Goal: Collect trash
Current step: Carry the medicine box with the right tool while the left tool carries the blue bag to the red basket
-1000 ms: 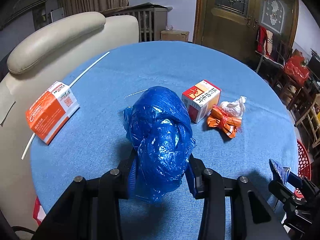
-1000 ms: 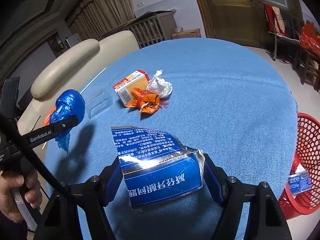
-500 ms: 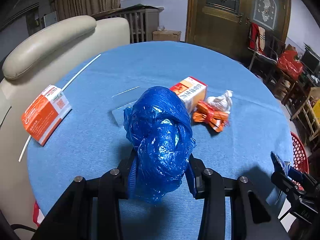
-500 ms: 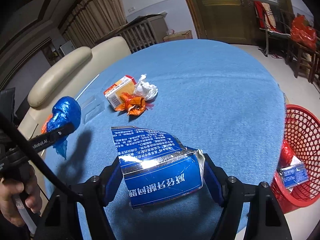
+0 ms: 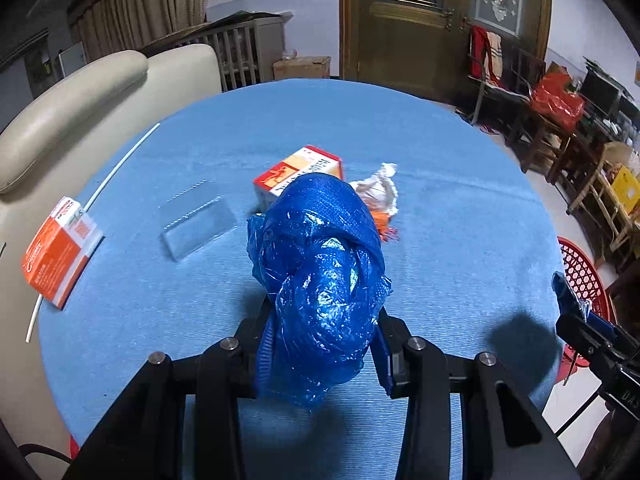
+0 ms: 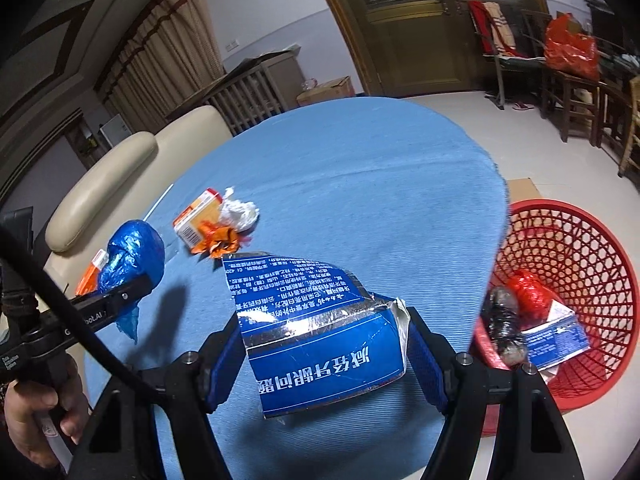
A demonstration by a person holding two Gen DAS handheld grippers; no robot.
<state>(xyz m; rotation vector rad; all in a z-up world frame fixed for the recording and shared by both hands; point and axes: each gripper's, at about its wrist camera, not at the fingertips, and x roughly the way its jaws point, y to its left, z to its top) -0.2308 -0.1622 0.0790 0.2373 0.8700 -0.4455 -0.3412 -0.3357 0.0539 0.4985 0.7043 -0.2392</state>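
Observation:
My left gripper [image 5: 322, 344] is shut on a knotted blue plastic bag [image 5: 320, 272] and holds it above the blue table [image 5: 460, 208]; the bag also shows in the right wrist view [image 6: 134, 252]. My right gripper [image 6: 324, 356] is shut on a torn blue foil carton [image 6: 316, 328] near the table's right edge. A red mesh basket [image 6: 592, 264] stands on the floor to the right, with trash inside. An orange-and-white box [image 5: 298, 170], a white crumpled wad [image 5: 378, 188] and an orange wrapper [image 6: 218, 238] lie mid-table.
An orange box [image 5: 60, 246] and a thin white stick [image 5: 120, 160] lie at the table's left edge. A clear plastic piece [image 5: 196, 220] lies left of centre. A beige chair [image 5: 72, 96] stands behind the table. Wooden chairs [image 6: 580, 92] stand at the right.
Both grippers have swung to the right with their loads. The red basket has come much further into the right wrist view, and the table trash has shifted left.

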